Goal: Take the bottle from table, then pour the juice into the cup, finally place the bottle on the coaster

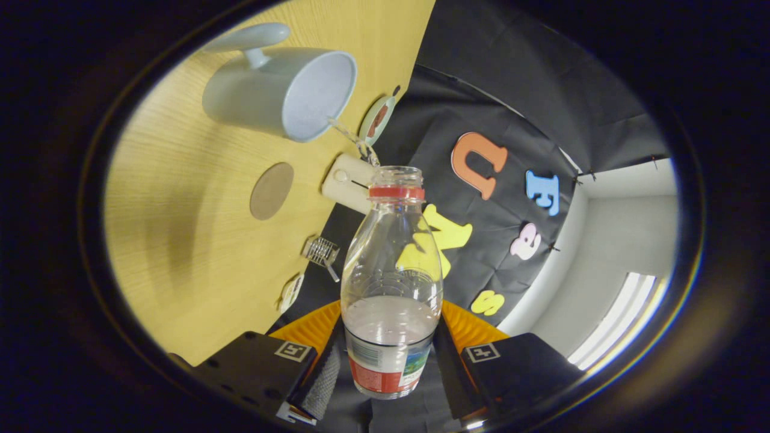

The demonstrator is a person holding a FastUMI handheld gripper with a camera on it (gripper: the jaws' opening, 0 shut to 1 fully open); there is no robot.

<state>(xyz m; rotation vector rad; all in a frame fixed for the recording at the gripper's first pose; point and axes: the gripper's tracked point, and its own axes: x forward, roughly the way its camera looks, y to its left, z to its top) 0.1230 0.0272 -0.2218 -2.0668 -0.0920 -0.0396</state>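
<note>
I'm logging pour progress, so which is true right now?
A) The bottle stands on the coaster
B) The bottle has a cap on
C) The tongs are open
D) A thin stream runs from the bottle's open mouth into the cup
D: held between the tongs, the uncapped bottle sends a clear stream into the cup.

The handheld gripper, seen from its own camera: two broad, blocky finger housings flank the centre line, one at seven o'clock and one at five o'clock. Each housing carries a small square white tag printed with a black coded pattern on its upper inner corner, and behind them a ribbed orange body fans out to either side. The inner face of the seven o'clock finger shows a finely textured, mesh-like pad, with small round holes dotting the flat top of its housing.
</note>
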